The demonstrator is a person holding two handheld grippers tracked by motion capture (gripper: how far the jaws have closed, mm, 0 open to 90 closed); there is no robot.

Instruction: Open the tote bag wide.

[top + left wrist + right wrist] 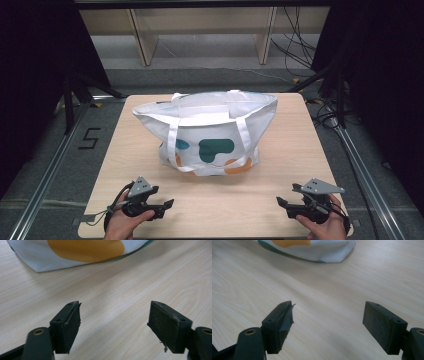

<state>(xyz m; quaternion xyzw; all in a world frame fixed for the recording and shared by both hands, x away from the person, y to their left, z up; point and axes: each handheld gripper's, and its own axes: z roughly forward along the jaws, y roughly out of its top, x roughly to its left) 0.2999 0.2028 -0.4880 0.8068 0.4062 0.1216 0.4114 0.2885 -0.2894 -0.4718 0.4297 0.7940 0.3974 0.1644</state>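
Tote [210, 135] mid-table, soft and unsupported; left gripper [162, 205] and right gripper [282, 202] near it, jaws wide, empty (a one-sided pull on cloth could topple it).

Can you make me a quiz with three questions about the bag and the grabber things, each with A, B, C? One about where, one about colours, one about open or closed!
1. Where is the white fabric tote bag with straps?
A. On the middle of the light wooden table, beyond both grippers
B. On the floor
C. Hanging from a gripper

2. Which colours are the blobs printed on the bag?
A. Red and black
B. Dark teal and orange
C. Pink and yellow

3. How are the left gripper and the right gripper?
A. Both shut on the bag
B. One open, one shut
C. Both open and empty

Answers: 1 A, the bag stands mid-table past the hands. 2 B, teal and orange patches show on its front. 3 C, bare table shows between each pair of jaws.
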